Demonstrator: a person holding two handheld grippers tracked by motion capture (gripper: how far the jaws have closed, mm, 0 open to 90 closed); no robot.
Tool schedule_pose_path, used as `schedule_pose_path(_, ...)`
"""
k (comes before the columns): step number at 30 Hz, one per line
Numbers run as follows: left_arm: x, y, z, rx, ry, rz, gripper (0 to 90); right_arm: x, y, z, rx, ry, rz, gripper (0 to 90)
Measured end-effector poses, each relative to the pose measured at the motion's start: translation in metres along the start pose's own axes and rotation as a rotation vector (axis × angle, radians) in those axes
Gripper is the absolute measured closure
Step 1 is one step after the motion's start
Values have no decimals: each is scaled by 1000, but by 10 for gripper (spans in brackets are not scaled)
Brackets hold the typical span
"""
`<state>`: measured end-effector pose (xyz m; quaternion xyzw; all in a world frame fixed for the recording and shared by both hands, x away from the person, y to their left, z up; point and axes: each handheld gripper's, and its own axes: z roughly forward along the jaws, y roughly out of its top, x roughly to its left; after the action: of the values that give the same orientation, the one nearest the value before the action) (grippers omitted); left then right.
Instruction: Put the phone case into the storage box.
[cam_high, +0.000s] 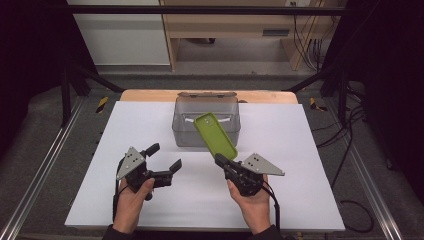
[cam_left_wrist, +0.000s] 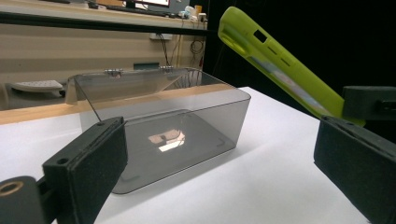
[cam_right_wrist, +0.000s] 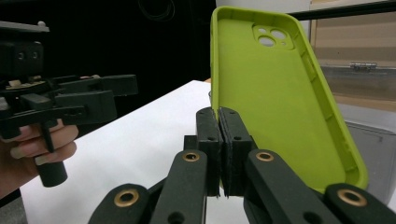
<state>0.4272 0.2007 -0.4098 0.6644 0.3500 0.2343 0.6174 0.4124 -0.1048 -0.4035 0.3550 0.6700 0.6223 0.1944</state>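
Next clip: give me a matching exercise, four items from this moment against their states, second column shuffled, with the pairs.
Items:
1. phone case
2. clear box
3. left tool
4. right tool

States:
A. jaws apart, nothing between them
B. lid swung back, standing on the white table
C. green, held up off the table by one edge
D. jaws pressed together on a thin edge

Pairs: 1-C, 2-B, 3-A, 4-D
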Motion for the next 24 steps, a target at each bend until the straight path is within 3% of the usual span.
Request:
schedule_pose_path(20,-6,1,-2,-14,14,-13,13,20,-4,27,1,57,1,881)
schedule_pose_path(24,-4,3,-4,-34,19,-35,14,24,-6,30,2,65,5,881)
